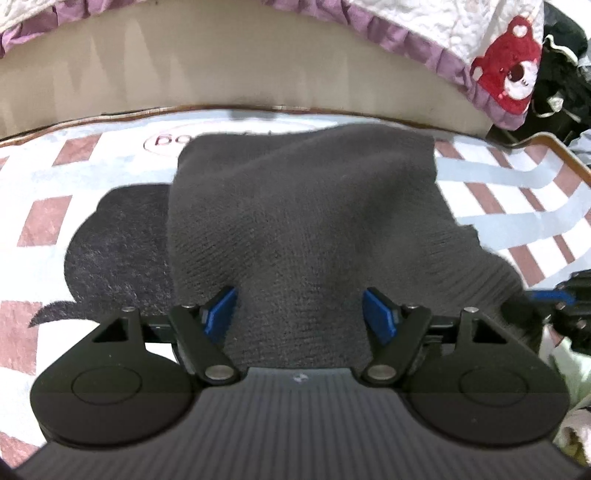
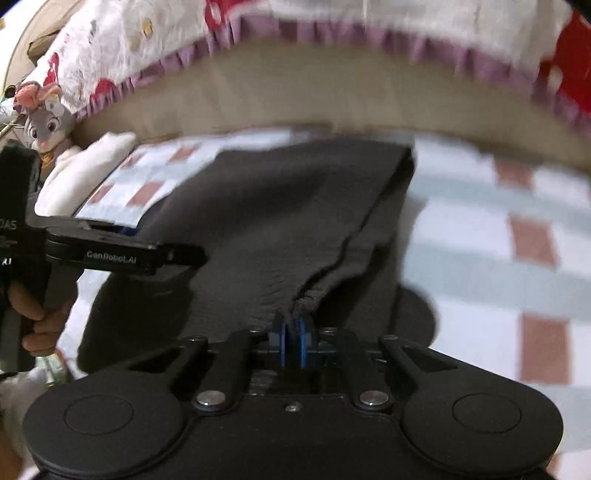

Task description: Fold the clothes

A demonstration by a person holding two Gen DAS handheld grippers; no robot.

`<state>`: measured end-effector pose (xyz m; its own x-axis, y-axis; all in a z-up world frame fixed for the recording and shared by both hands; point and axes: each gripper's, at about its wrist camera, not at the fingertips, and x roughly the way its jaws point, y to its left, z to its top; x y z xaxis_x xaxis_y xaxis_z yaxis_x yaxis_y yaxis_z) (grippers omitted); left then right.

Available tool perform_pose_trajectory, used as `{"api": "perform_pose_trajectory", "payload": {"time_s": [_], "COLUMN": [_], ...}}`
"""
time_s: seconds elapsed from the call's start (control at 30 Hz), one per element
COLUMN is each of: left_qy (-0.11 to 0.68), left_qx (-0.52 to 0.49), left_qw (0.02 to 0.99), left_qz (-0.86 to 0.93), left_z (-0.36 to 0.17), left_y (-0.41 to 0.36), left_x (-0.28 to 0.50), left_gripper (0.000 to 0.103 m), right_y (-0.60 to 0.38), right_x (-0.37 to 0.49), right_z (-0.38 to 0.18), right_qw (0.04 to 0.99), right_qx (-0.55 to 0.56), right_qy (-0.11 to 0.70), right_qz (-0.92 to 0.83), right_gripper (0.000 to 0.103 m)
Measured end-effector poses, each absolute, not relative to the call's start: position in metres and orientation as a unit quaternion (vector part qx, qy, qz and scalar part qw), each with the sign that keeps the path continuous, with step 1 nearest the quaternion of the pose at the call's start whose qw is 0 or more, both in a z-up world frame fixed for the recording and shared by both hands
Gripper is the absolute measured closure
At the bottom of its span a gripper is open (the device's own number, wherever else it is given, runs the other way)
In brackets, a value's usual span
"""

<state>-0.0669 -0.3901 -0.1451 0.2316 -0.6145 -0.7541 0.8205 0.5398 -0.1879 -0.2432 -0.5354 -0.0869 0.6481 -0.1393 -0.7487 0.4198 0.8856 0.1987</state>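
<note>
A dark grey knit sweater (image 1: 295, 221) lies on a patterned mat (image 1: 74, 184) of white, pale blue and dusty pink. In the left wrist view my left gripper (image 1: 299, 314) stands open low over the sweater's near end. The cloth fills the wide gap between the blue pads (image 1: 221, 314). At the right edge the right gripper (image 1: 554, 299) shows at the sweater's corner. In the right wrist view my right gripper (image 2: 295, 332) is shut on a bunched edge of the sweater (image 2: 295, 221), which rises in ridges to the pads. The left gripper (image 2: 177, 258) reaches over the sweater from the left, held by a hand (image 2: 33, 317).
A beige bed base (image 1: 221, 74) runs along the mat's far edge, under a white quilt (image 1: 406, 22) with a purple frill. A plush rabbit (image 2: 44, 122) and a white cloth (image 2: 85, 166) lie at the mat's far left corner. Dark clutter (image 1: 561, 74) sits at the far right.
</note>
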Motion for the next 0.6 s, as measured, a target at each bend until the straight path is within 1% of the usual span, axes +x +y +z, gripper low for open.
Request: {"api": "perform_pose_trajectory", "payload": {"time_s": [0.07,0.13,0.23,0.3,0.33,0.37,0.5,0.53,0.6], "left_qy": [0.399,0.398,0.412,0.421,0.42,0.418,0.423,0.425,0.429], "left_qx": [0.118,0.109,0.12,0.158,0.165,0.162,0.159,0.156,0.141], "left_qw": [0.772,0.77,0.773,0.78,0.783,0.784,0.778,0.776,0.772], "left_qz": [-0.481,-0.486,-0.468,-0.435,-0.428,-0.43,-0.436,-0.438,-0.447], "left_z": [-0.132,-0.126,-0.138,-0.155,-0.161,-0.164,-0.161,-0.159,-0.155], "left_y": [-0.385,-0.382,-0.387,-0.394,-0.396,-0.397,-0.397,-0.396,-0.389], "left_x": [-0.071,-0.072,-0.071,-0.073,-0.074,-0.075,-0.074,-0.073,-0.071], "left_gripper": [0.03,0.029,0.029,0.025,0.021,0.019,0.019,0.019,0.019], "right_y": [-0.53,-0.54,-0.553,-0.564,-0.571,-0.578,-0.603,-0.607,-0.617], "right_x": [-0.256,-0.262,-0.257,-0.256,-0.256,-0.257,-0.273,-0.278,-0.291], "right_z": [-0.079,-0.098,-0.106,-0.111,-0.116,-0.121,-0.126,-0.125,-0.119], "right_qw": [0.895,0.87,0.855,0.847,0.84,0.833,0.817,0.813,0.815], "right_qx": [0.16,0.183,0.223,0.255,0.278,0.301,0.382,0.403,0.436], "right_qy": [0.372,0.409,0.425,0.426,0.424,0.423,0.394,0.38,0.333], "right_qz": [-0.186,-0.207,-0.198,-0.19,-0.192,-0.194,-0.181,-0.178,-0.185], "right_gripper": [0.096,0.096,0.095,0.092,0.082,0.069,0.064,0.058,0.058]}}
